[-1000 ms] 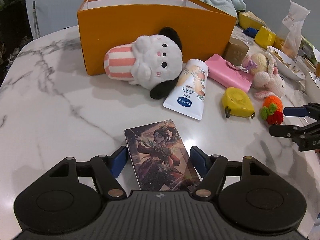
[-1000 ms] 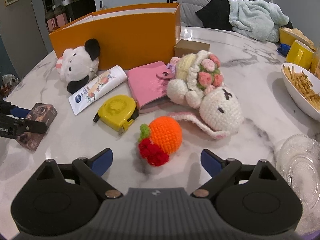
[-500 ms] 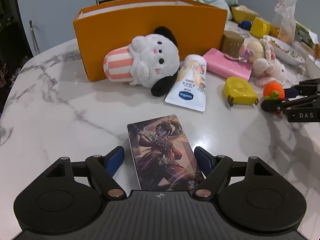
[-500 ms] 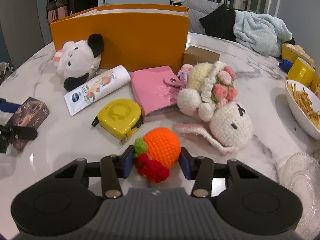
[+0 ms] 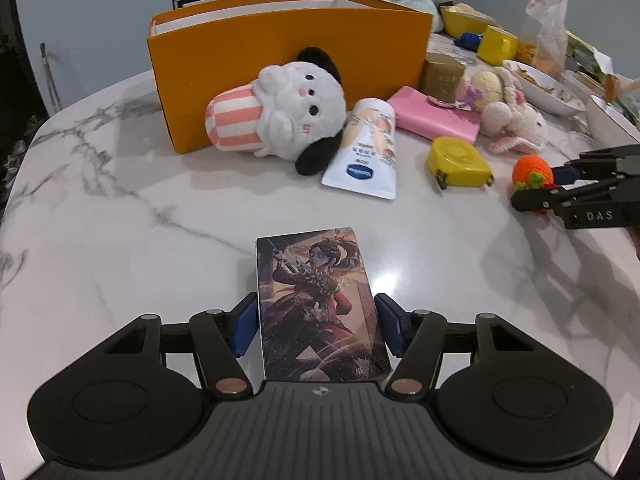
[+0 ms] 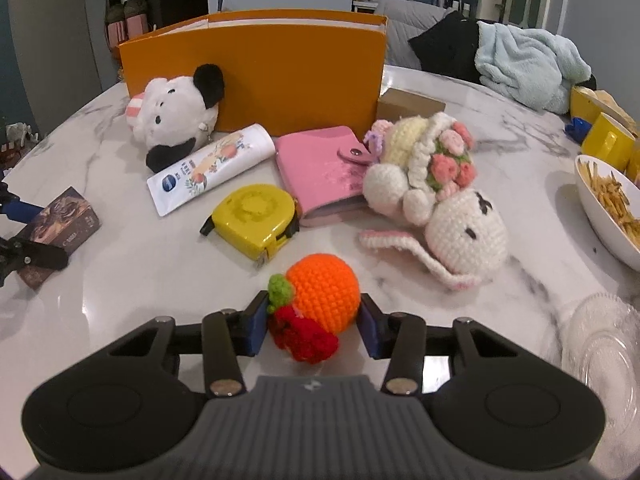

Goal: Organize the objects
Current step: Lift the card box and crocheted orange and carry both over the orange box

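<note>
The left gripper (image 5: 316, 330) is low over the marble table (image 5: 120, 240), and its jaws are closing on a card box (image 5: 318, 300) that lies flat between them; the blue pads (image 5: 245, 328) are right at its long sides. The box is dark, with a painted figure in red clothes on its top face. Behind it, an orange box (image 5: 280, 52) stands open at the top. A white plush (image 5: 288, 116) with black ears and a pink striped body leans against its front wall. Just beside the plush lies a white tube (image 5: 366, 150) with fruit print and a blue logo, then a pink wallet (image 5: 434, 118) and a yellow tape measure (image 5: 460, 162). A crochet bunny (image 6: 436, 196) with pink flowers lies on its side, touching the wallet. The right gripper (image 6: 314, 322) has its jaws clamped on a crochet orange (image 6: 320, 296), round, with a green leaf and a red part in front, at the near edge of the table. Further right stands a white bowl (image 6: 596, 216) of fries.
</note>
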